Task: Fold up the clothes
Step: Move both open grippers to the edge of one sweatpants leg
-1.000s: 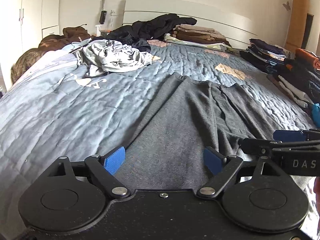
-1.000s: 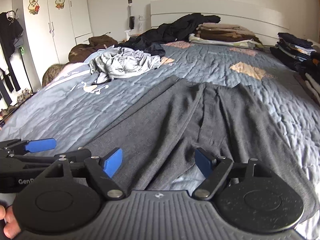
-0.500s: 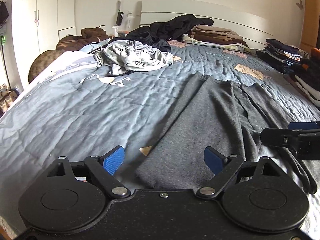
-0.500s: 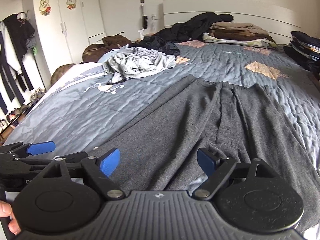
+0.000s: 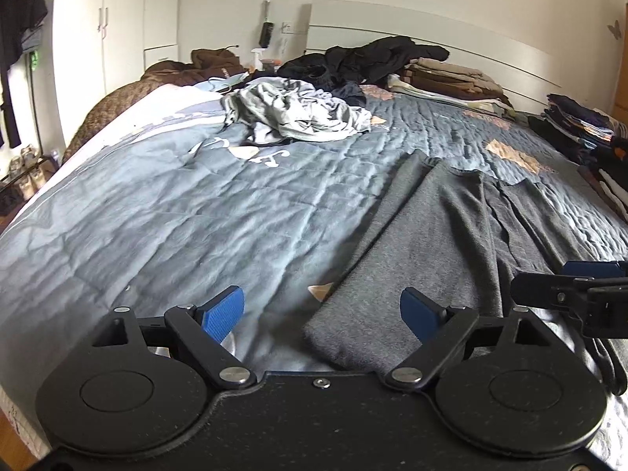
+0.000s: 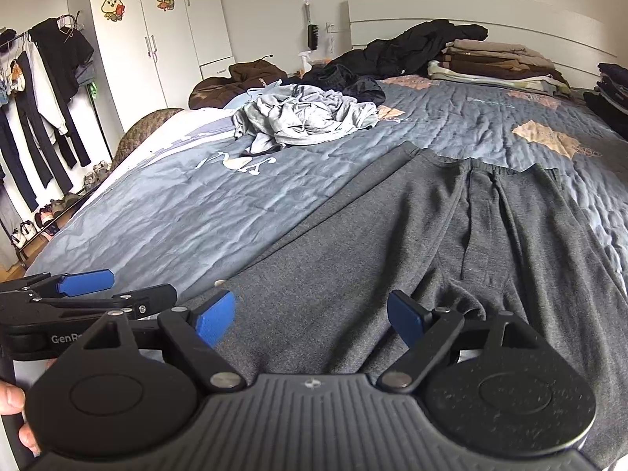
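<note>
Dark grey knit trousers (image 6: 451, 243) lie lengthwise away on the blue quilted bed (image 5: 176, 216), near hem between spread, empty left tongs (image 5: 322, 310); right tongs (image 6: 310, 318), just widened, gape over the leg.

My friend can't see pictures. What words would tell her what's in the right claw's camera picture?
Dark grey trousers lie spread flat on a blue quilted bed, with the open right claw just above their near end, holding nothing. The left claw pokes in from the left. A crumpled grey garment and folded clothes stacks sit farther up the bed.
</note>
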Demonstrator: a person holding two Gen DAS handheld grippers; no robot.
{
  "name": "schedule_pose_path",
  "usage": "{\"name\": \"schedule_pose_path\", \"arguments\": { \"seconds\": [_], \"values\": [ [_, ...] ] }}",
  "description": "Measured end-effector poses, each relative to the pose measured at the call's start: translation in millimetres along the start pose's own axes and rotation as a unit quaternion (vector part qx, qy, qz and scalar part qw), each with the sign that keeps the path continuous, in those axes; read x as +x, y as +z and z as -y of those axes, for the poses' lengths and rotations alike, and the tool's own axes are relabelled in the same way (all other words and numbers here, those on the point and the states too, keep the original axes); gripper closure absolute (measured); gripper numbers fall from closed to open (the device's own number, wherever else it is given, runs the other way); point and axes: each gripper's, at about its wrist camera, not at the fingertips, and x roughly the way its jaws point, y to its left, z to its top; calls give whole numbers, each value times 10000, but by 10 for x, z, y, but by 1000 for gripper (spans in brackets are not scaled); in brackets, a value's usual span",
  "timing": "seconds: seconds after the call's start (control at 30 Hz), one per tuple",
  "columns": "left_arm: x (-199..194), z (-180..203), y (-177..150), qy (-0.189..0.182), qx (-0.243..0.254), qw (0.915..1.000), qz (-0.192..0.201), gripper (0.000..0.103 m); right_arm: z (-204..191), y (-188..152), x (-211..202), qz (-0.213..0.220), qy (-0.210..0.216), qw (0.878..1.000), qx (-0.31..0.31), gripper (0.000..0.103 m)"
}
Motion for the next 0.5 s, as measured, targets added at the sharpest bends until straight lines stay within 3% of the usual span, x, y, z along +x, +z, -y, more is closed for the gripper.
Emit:
{"name": "schedule_pose_path", "arguments": {
  "seconds": [0.5],
  "values": [
    [56, 13, -40, -69, -47, 9999, -129, 18, -86, -18, 25, -35, 140, 9998, -128, 18]
  ]
}}
